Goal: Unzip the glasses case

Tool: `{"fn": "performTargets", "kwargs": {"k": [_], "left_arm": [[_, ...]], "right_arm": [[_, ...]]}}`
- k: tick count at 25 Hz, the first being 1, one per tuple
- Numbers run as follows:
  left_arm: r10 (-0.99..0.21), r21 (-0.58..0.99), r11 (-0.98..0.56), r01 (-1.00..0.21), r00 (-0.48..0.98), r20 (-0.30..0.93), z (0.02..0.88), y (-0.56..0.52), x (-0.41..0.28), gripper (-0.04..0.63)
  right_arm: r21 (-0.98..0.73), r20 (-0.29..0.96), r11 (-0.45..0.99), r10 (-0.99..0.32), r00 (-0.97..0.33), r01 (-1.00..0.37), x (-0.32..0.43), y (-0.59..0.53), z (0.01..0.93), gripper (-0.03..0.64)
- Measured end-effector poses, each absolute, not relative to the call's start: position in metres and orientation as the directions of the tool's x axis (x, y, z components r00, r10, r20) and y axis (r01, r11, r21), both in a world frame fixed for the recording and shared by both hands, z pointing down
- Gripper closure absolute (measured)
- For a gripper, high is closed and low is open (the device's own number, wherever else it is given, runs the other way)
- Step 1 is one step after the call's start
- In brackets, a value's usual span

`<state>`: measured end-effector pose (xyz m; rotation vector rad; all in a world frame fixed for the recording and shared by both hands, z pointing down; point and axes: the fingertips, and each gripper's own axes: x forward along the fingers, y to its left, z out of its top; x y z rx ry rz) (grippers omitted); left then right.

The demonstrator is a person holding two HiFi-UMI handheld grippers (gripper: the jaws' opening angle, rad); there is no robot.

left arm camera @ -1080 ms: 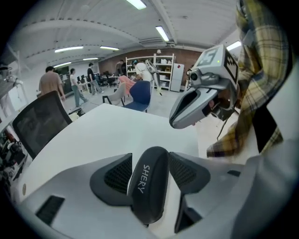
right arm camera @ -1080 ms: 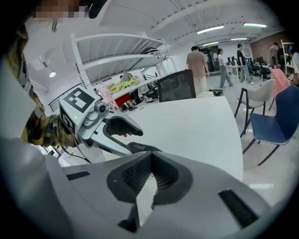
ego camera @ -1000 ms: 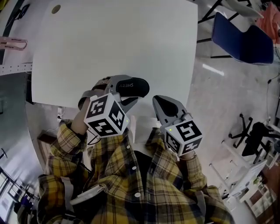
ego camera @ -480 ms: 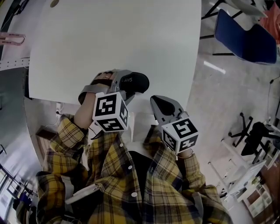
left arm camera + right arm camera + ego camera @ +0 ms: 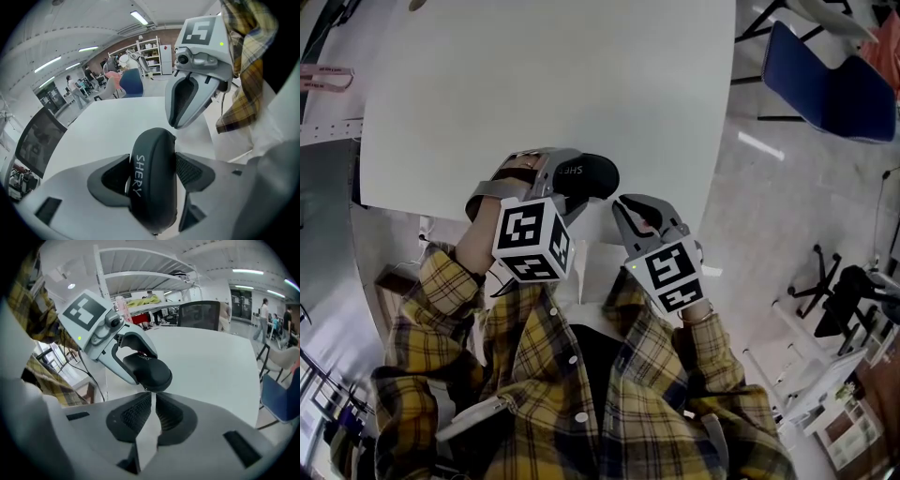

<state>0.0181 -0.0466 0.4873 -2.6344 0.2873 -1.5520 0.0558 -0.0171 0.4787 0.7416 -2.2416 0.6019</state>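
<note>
My left tongs, wide and just opened further, grip the black oval hard-shell glasses case across its width. Its long axis runs out past their tips toward my right hand, above the near edge of the white bench. My right tongs, pinched to an empty slit and tilted down, sit just beside the case's free end, best placed for the zip.

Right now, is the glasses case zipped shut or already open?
Shut. In both gripper views the glasses case is one closed shell, with no gap along its edge.
</note>
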Motion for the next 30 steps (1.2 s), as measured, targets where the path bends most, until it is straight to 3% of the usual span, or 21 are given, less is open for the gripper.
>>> {"fn": "performTargets", "kwargs": {"k": [3, 15, 30], "left_arm": [[-0.196, -0.154, -0.98, -0.126, 0.474, 0.858, 0.487, -0.047, 0.018, 0.281], [-0.206, -0.16, -0.978, -0.134, 0.498, 0.843, 0.486, -0.047, 0.018, 0.281], [-0.212, -0.166, -0.977, -0.136, 0.519, 0.828, 0.488, -0.045, 0.019, 0.281]], "right_arm": [[-0.156, 0.75, 0.793, -0.293, -0.593, -0.59, 0.048, -0.014, 0.488, 0.56], [-0.085, 0.773, 0.842, -0.282, -0.568, -0.533, 0.034, -0.011, 0.5, 0.561], [-0.193, 0.727, 0.617, -0.433, -0.534, -0.763, 0.034, -0.016, 0.502, 0.615]]}}
